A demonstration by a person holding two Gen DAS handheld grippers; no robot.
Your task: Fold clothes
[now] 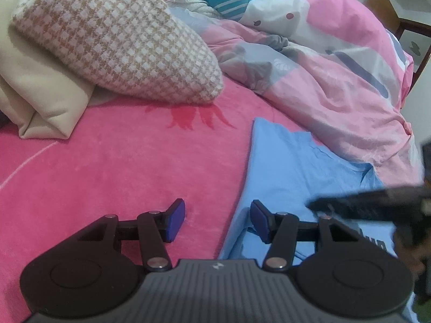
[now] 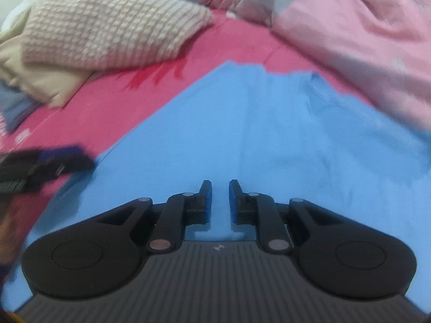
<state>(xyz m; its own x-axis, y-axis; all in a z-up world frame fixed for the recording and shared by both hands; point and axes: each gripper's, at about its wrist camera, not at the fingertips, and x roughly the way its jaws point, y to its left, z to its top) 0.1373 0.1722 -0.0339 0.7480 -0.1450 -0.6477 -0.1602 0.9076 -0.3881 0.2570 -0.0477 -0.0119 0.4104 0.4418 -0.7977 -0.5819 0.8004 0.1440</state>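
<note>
A light blue shirt lies flat on the pink bed cover, partly folded lengthwise. My left gripper is open and empty, low over the shirt's left edge. The right gripper shows blurred at its right, over the shirt. In the right wrist view the shirt fills the middle, and my right gripper hovers over it, open by a narrow gap and holding nothing. The left gripper shows blurred at the left edge of the shirt.
A folded houndstooth garment rests on folded beige cloth at the back left. A rumpled pink and grey duvet lies at the back right, touching the shirt's far edge. A wooden chair stands beyond the bed.
</note>
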